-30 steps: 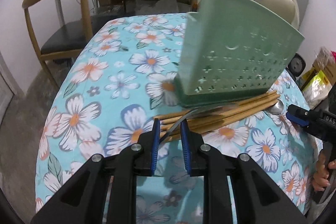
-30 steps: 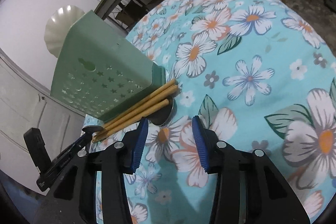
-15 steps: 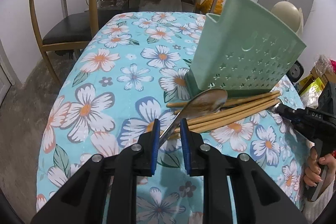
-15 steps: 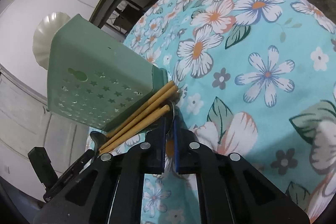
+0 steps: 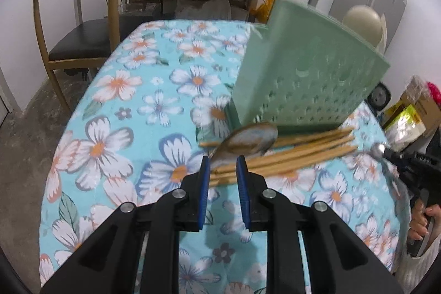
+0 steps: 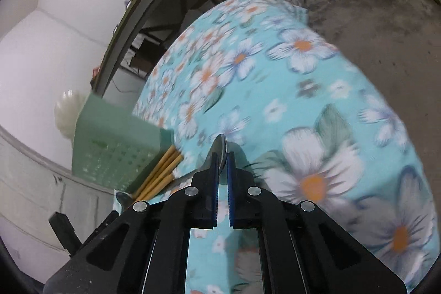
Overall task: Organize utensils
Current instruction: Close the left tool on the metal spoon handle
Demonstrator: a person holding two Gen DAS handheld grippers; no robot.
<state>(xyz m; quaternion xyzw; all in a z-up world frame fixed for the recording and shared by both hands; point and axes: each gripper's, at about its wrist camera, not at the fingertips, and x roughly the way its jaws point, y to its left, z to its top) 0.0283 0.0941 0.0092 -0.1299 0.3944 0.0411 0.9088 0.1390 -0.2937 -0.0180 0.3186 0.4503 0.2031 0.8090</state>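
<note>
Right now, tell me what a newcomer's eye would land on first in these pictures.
The bright flowered tablecloth fills both views. On it a green perforated utensil holder stands toward the far right edge, with a bundle of wooden chopsticks lying along its base. Each gripper carries a metal spoon: the left gripper holds one above the chopsticks, the right gripper holds one edge-on, jaws opening slightly.

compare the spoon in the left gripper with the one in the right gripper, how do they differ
The left gripper holds its spoon with the bowl showing broad, above the chopsticks. The right gripper pinches its spoon edge-on, clear of them. Its jaws stand narrower and are easing open. Both spoons are shiny metal.
</note>
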